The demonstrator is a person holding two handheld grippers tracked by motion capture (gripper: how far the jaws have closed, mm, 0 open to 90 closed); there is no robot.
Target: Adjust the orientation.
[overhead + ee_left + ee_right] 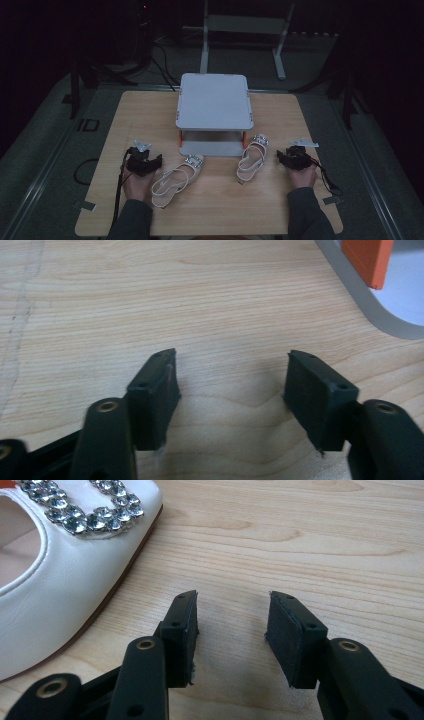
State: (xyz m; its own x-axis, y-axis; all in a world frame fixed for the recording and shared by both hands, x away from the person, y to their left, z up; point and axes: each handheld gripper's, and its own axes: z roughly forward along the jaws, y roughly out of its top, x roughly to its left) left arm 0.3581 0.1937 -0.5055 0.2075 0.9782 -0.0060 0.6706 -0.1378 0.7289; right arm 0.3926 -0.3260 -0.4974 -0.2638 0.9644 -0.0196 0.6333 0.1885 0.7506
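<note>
Two white slingback shoes with rhinestone buckles lie on the wooden table [140, 115] in front of a small white two-level rack [214, 100] with orange posts. The left shoe [177, 180] lies just right of my left gripper [144, 161]. The right shoe [252, 157] lies just left of my right gripper [292, 155]. In the left gripper view, the left gripper [232, 375] is open over bare wood. The rack's base corner [370, 310] and an orange post [367, 260] are at the upper right. In the right gripper view, the right gripper [232, 615] is open and empty, with the shoe's toe [60, 580] to its left, not touching.
The rack stands at the table's far middle, its lower shelf [210, 148] facing the shoes. Cables trail from both grippers toward the near table edge. Dark floor, stands and a white frame [245, 30] lie beyond the table.
</note>
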